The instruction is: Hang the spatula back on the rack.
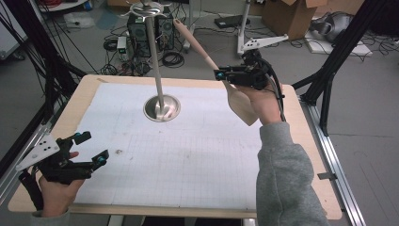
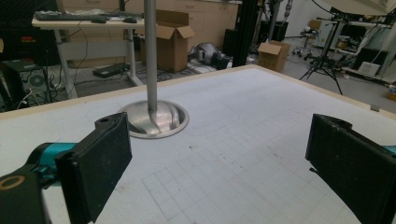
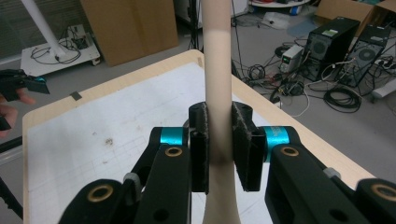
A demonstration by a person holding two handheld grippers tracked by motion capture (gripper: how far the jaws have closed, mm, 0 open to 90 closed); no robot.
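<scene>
A pale wooden spatula [image 1: 241,104] hangs tilted over the table's far right, blade low and handle rising toward the stand's top. My right gripper [image 1: 221,74] is shut on its handle; in the right gripper view the two pads [image 3: 243,140] press the handle [image 3: 218,70] from both sides. A metal stand [image 1: 154,56] with a round base [image 1: 162,108] rises from the middle of the far table, hooks at its top. My left gripper [image 1: 92,148] rests at the near left corner, open and with nothing in it. In the left gripper view its jaws stand wide apart and face the stand base [image 2: 154,122].
A white gridded sheet [image 1: 188,155] covers the wooden table [image 1: 89,82]. Computer towers [image 1: 141,30], cables and cardboard boxes [image 1: 291,14] lie on the floor beyond. Black frame posts [image 1: 341,52] stand at both sides. In the right gripper view the left gripper [image 3: 23,83] sits far off.
</scene>
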